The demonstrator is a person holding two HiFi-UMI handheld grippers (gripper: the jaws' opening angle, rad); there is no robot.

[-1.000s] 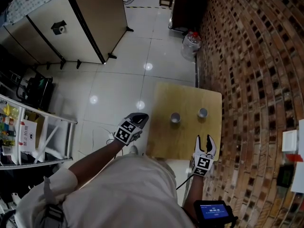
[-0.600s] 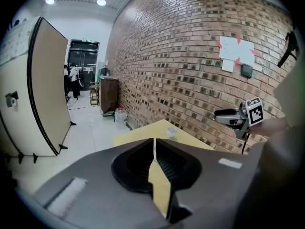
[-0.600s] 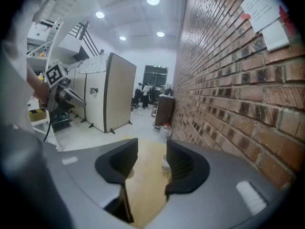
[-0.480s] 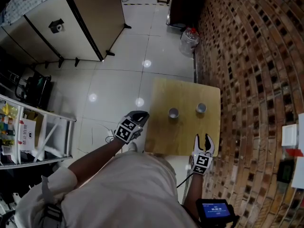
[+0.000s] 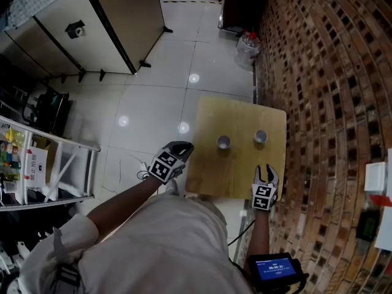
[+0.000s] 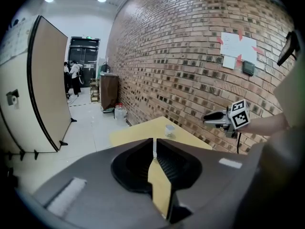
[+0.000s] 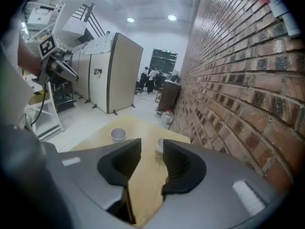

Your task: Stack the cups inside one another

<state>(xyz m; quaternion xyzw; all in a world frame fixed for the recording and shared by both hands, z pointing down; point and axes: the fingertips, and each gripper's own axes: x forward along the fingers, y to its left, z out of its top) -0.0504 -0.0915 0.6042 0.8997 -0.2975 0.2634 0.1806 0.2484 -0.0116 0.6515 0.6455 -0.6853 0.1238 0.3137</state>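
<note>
Two small pale cups stand apart on a square wooden table [image 5: 239, 164]: the left cup [image 5: 223, 142] and the right cup [image 5: 261, 136] nearer the brick wall. My right gripper [image 5: 265, 171] hovers over the table's near right corner, short of the right cup. Its jaws are open and have just been closing, with nothing between them. In the right gripper view both cups show ahead, the left cup [image 7: 118, 134] clear and the right cup [image 7: 159, 147] partly behind a jaw. My left gripper [image 5: 184, 146] hangs off the table's left edge; its jaws have just been opening to a thin slit, empty.
A brick wall [image 5: 324, 103] runs along the table's right side. Beyond the table's far edge a water jug [image 5: 248, 43] stands on the tiled floor. A metal shelf rack [image 5: 37, 164] stands at the left, beige partitions [image 5: 110, 23] at the back.
My right gripper has sunk toward the table's near right corner and its jaws have narrowed. The left gripper and both cups stay where they were.
</note>
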